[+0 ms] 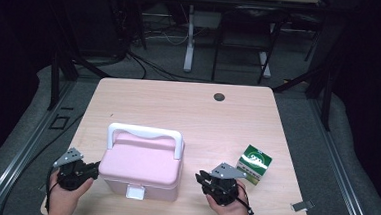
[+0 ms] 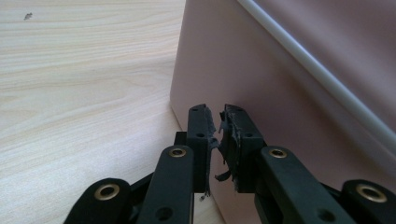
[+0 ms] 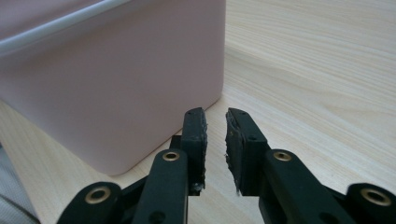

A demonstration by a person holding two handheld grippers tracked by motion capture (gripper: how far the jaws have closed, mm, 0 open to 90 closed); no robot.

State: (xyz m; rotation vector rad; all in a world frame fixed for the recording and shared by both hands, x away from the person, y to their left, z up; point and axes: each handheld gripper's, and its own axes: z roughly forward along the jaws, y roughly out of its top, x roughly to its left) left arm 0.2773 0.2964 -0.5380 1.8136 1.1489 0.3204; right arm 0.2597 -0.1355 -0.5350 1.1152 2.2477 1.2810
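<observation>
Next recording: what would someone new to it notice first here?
The pink box with its white handle at the table's near edge, flanked by the left gripper and right gripper, both aimed at its sides with nothing between their jaws. Then the green carton to its right.

I see a green and white carton (image 1: pixel 254 164) standing on the table's (image 1: pixel 188 105) right side, tilted corner-on | a dark round grommet (image 1: pixel 219 96) near the far edge | a small grey clip (image 1: pixel 301 206) at the near right corner | white desk legs (image 1: pixel 190 37) and loose cables (image 1: pixel 151 67) on the grey floor beyond.
</observation>
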